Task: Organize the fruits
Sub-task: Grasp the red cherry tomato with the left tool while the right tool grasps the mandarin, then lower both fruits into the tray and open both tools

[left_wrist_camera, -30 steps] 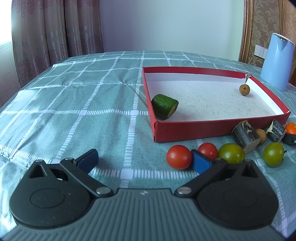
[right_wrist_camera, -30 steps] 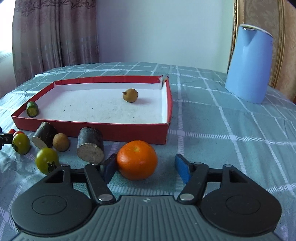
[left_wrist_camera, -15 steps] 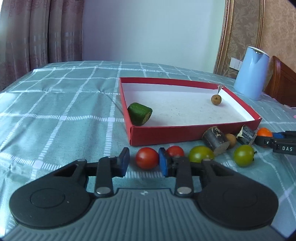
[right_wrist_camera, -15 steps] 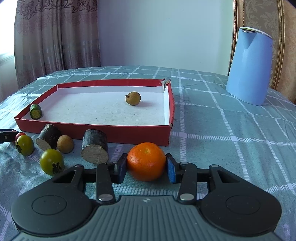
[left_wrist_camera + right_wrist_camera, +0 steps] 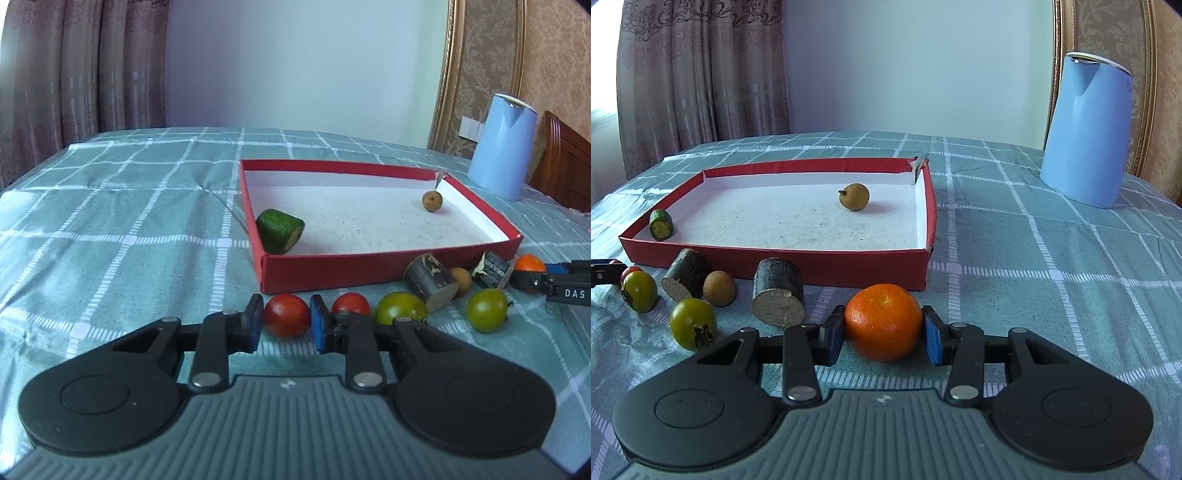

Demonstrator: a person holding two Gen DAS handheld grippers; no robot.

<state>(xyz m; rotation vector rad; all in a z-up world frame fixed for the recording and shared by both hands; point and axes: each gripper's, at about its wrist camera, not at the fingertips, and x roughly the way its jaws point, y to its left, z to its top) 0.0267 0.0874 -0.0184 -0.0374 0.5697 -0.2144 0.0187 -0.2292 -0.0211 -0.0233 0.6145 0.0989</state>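
My left gripper (image 5: 286, 317) is shut on a red tomato (image 5: 287, 315) just in front of the red tray (image 5: 332, 275). A second red tomato (image 5: 351, 303) and a green tomato (image 5: 400, 313) lie right of it. My right gripper (image 5: 882, 330) is shut on an orange (image 5: 883, 321) by the tray's near right corner (image 5: 925, 271). In the tray lie a cucumber piece (image 5: 280, 230) and a small brown longan (image 5: 854, 196).
In front of the tray lie two dark log pieces (image 5: 778, 297) (image 5: 686, 280), a longan (image 5: 719, 288) and two green tomatoes (image 5: 693, 328) (image 5: 639, 291). A blue kettle (image 5: 1087, 133) stands at the back right. The cloth to the tray's left is bare.
Both grippers closed: the left onto the red tomato, the right onto the orange. The left gripper also swung right and lowered toward the fruit row.
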